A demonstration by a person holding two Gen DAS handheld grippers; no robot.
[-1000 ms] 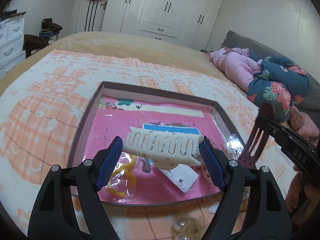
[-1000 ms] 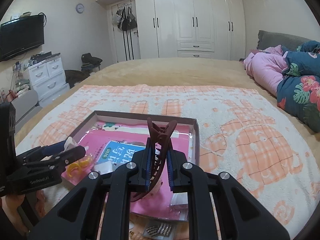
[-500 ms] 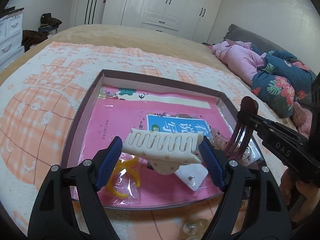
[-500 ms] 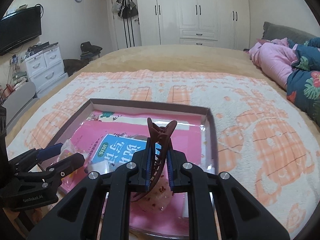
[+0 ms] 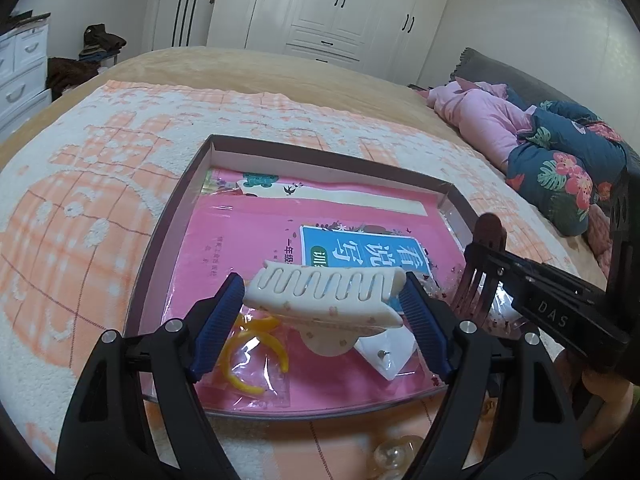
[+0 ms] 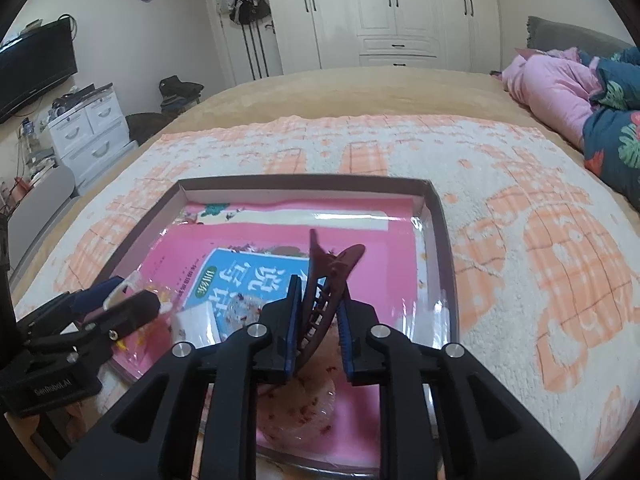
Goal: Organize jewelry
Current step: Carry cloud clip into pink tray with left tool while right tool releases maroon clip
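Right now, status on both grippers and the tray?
Left gripper shut on white hair claw. Right gripper shut on brown hair claw. Both over tray; packets already lie beneath.

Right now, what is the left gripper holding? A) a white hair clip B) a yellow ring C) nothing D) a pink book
A: the white hair clip sits clamped between the left gripper's blue fingers, above the box.

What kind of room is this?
It looks like a bedroom. The work happens on a big bed with a peach-and-white blanket, white wardrobes fill the far wall, and bags hang on a door.
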